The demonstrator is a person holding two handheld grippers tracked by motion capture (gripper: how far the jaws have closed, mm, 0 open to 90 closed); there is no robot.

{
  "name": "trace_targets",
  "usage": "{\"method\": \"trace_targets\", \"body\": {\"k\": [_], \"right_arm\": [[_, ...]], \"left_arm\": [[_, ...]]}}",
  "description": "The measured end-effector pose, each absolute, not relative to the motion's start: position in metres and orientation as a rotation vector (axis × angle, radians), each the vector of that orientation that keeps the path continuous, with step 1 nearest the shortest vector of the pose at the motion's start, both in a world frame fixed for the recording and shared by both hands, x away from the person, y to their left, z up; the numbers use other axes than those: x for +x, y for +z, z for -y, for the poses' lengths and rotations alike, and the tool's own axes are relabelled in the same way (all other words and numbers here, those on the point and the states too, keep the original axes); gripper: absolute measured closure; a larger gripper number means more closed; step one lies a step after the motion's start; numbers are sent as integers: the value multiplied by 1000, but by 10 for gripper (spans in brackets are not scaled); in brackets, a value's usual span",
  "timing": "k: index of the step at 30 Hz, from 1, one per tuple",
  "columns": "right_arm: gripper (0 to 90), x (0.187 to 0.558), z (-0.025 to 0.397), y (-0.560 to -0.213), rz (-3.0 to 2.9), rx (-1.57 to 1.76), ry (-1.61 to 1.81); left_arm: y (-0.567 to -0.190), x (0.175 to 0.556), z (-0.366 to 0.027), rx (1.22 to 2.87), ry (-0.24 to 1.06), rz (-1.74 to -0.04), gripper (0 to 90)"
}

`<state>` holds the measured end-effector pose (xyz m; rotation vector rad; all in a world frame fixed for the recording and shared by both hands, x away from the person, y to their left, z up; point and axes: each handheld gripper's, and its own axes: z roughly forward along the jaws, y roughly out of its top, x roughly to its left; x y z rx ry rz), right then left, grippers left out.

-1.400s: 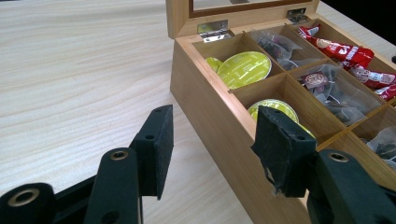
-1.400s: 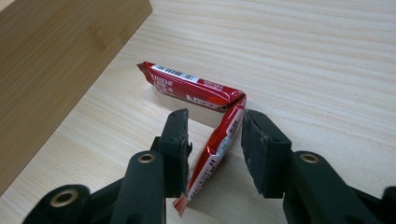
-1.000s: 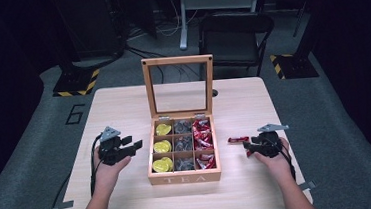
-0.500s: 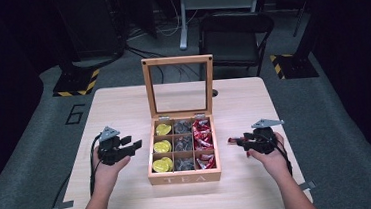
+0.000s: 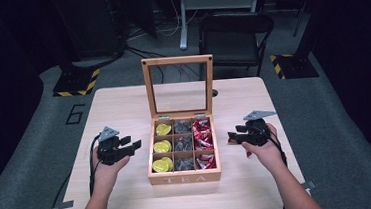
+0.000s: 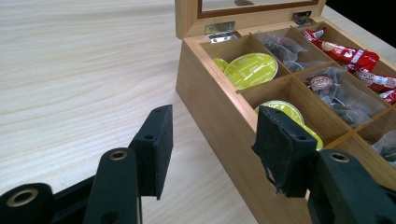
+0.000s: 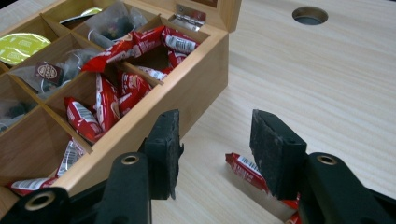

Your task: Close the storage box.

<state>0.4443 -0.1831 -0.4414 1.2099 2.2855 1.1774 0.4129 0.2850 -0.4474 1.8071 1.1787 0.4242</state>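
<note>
1. The wooden tea box (image 5: 184,171) sits in the middle of the tabletop (image 5: 123,104). Its glass lid (image 5: 179,87) stands straight up at the box's 12 o'clock side.
2. The box has nine little rooms. Yellow round pods (image 5: 162,147) fill the row at 9 o'clock, dark tea bags (image 5: 182,144) fill the middle row, and red packets (image 5: 203,139) fill the row at 3 o'clock.
3. The left claw (image 5: 132,146) is at 9 o'clock from the box, near it but not touching. Its jaws are wide apart and hold nothing.
4. In the left gripper view, one jaw of that claw is over the bare tabletop and the other is over the box's edge, by a yellow pod.
5. The right claw (image 5: 232,136) is at 3 o'clock from the box, just beside its wall. Its jaws are wide apart too.
6. One red packet (image 7: 247,171) lies flat on the tabletop, outside the box, low between the right claw's jaws. The jaws do not pinch it.
</note>
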Motion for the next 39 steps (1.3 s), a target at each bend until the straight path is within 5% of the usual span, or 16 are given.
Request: {"method": "trace_targets", "body": {"k": [39], "right_arm": [[565, 497, 152, -398, -2299, 1143, 1164]], "left_arm": [[-449, 413, -285, 1815, 409, -1179, 468]]}}
